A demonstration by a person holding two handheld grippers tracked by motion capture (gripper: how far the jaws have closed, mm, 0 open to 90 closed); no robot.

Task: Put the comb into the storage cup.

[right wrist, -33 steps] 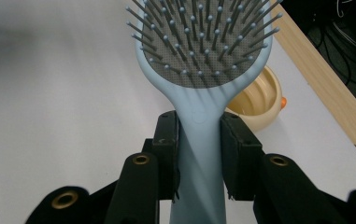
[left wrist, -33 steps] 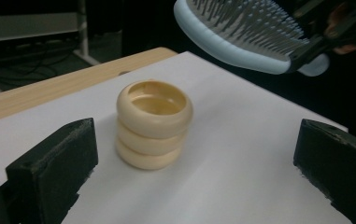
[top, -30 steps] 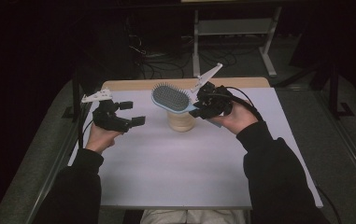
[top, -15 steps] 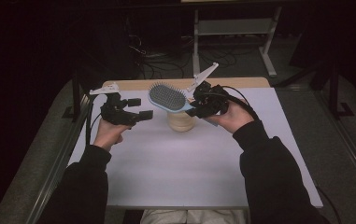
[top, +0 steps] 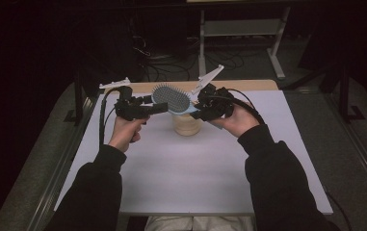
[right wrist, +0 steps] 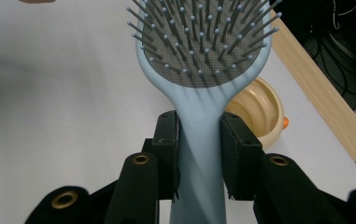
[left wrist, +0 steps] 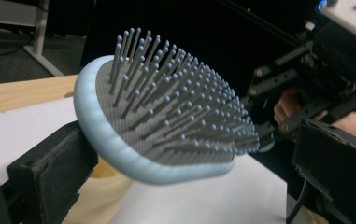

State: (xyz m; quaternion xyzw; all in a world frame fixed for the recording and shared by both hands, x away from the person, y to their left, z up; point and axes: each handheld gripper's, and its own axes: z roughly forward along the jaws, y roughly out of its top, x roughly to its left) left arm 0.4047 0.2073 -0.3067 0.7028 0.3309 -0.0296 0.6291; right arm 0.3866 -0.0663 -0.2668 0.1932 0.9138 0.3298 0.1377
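A light blue hairbrush (top: 171, 97) with grey bristles hangs in the air above the far middle of the table. My right gripper (top: 198, 109) is shut on its handle (right wrist: 199, 135), one pad pressing on each side. My left gripper (top: 156, 108) has come in from the left and is open. In the left gripper view the brush head (left wrist: 166, 116) lies between my wide jaws, bristles up. The left pad (left wrist: 54, 168) sits close under the rim, and I cannot tell if it touches. The right pad (left wrist: 339, 154) stands well clear.
A cream round container (top: 187, 125) stands on the white table (top: 195, 183) just below the brush, also seen as the cream container (right wrist: 259, 109). A wooden strip (top: 253, 85) runs along the far edge. Beyond it stand a metal rack (top: 241, 29) and floor cables.
My left gripper has moved right and slightly up, from beside the brush to where its jaws flank the brush head. The right gripper and the brush have stayed in place.
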